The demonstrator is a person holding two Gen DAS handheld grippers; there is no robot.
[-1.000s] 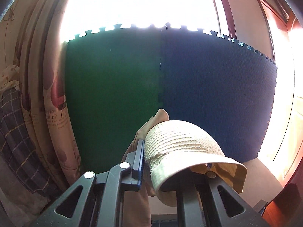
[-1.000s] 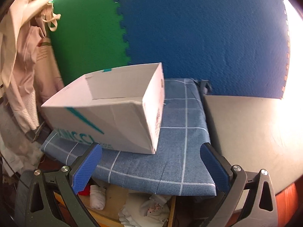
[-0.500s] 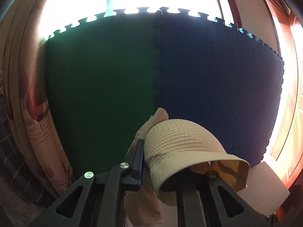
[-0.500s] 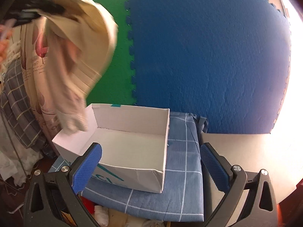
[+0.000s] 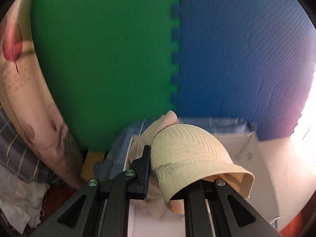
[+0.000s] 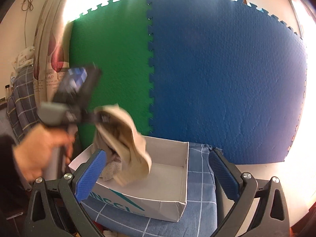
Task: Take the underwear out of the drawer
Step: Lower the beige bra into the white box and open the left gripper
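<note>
My left gripper [image 5: 169, 158] is shut on a piece of beige underwear [image 5: 187, 154] with a ribbed band that drapes over its right finger. In the right wrist view the left gripper [image 6: 94, 116] holds the underwear [image 6: 126, 148] above the left end of a white cardboard box [image 6: 158, 201], its hanging end reaching inside. The box's inner wall [image 5: 233, 144] also shows in the left wrist view. My right gripper [image 6: 156, 173] is open and empty, its blue pads [image 6: 88, 175] in front of the box. The drawer is out of view.
The box stands on a blue checked cloth [image 6: 199, 207]. A green foam mat [image 6: 110, 75] and a blue foam mat [image 6: 227, 88] stand upright behind it. A patterned curtain [image 5: 23, 102] and plaid fabric [image 6: 19, 102] hang at the left. A pale surface [image 5: 286, 158] lies to the right.
My left gripper has come down and over the box with the underwear in it. My right gripper has tilted up and stayed open; the drawer contents have left its view.
</note>
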